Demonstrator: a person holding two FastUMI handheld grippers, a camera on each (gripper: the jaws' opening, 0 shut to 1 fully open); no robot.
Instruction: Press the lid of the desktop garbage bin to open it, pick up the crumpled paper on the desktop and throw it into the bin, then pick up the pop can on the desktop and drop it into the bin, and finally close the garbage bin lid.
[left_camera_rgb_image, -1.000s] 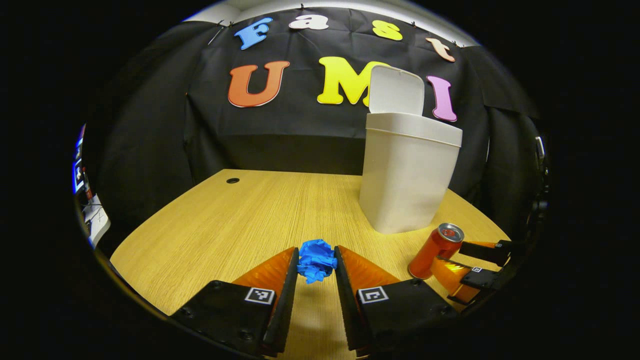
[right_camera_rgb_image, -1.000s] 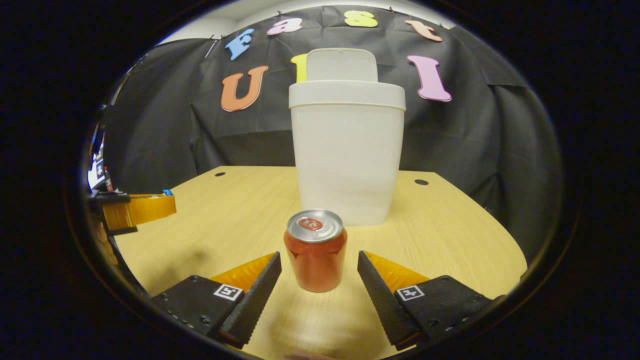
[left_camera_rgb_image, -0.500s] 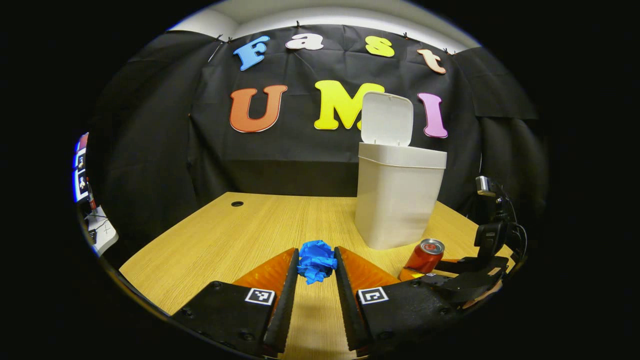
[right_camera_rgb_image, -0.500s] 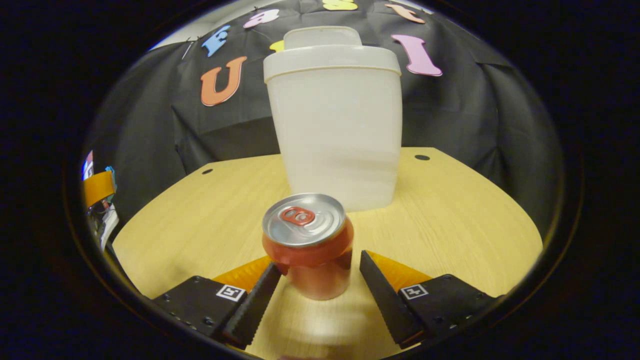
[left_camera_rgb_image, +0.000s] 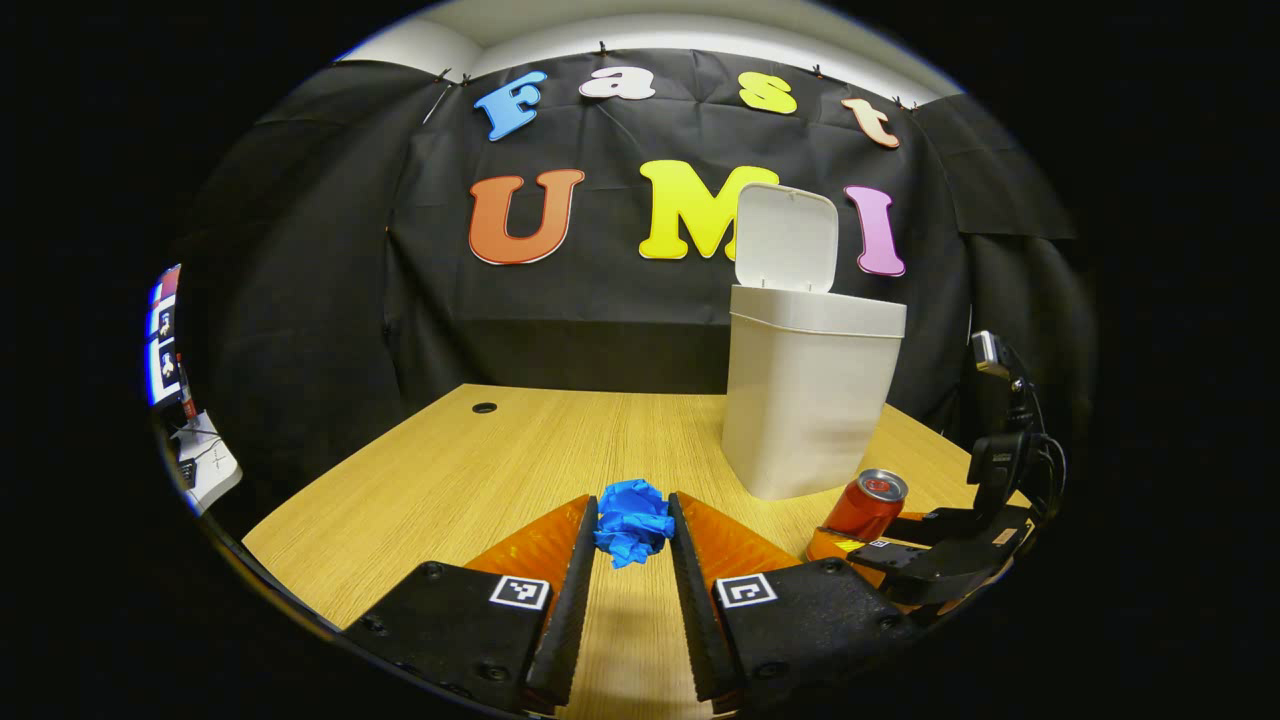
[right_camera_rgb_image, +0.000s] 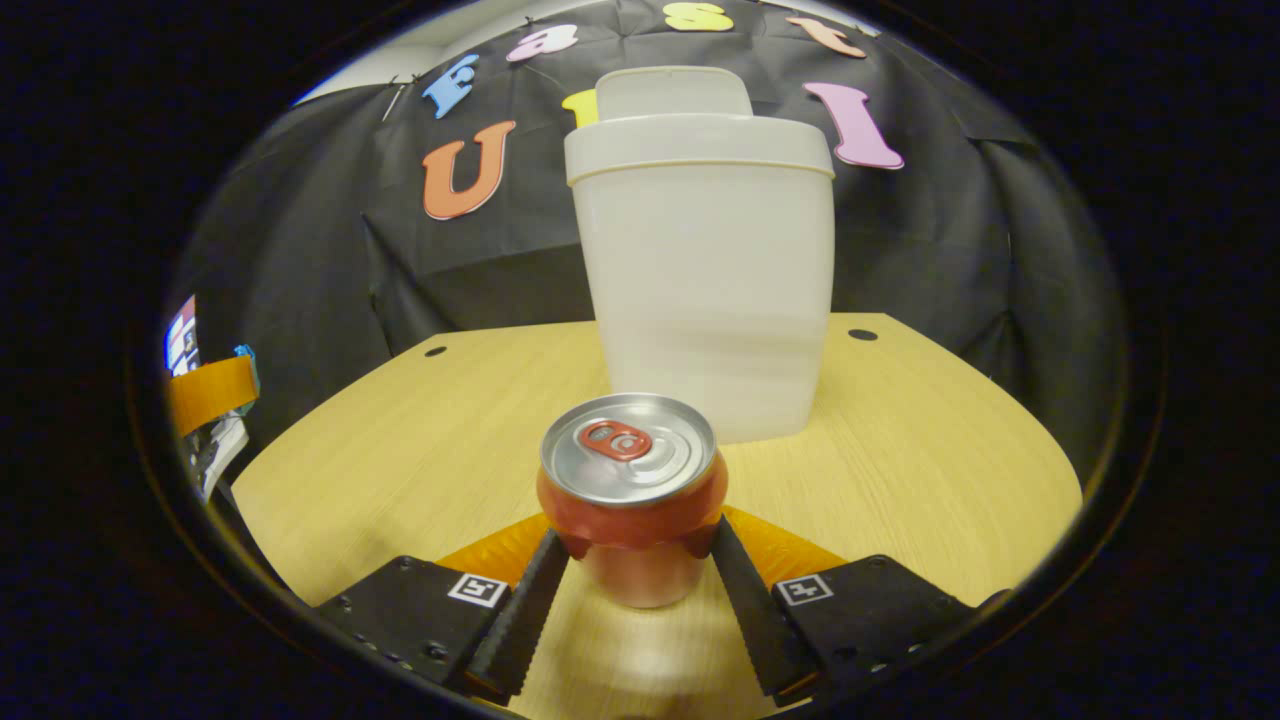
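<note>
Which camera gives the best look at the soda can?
The right gripper view: the can stands close and central, top visible, both fingers of the right gripper against its sides. The left gripper view shows it small, far right, beside the bin.
</note>
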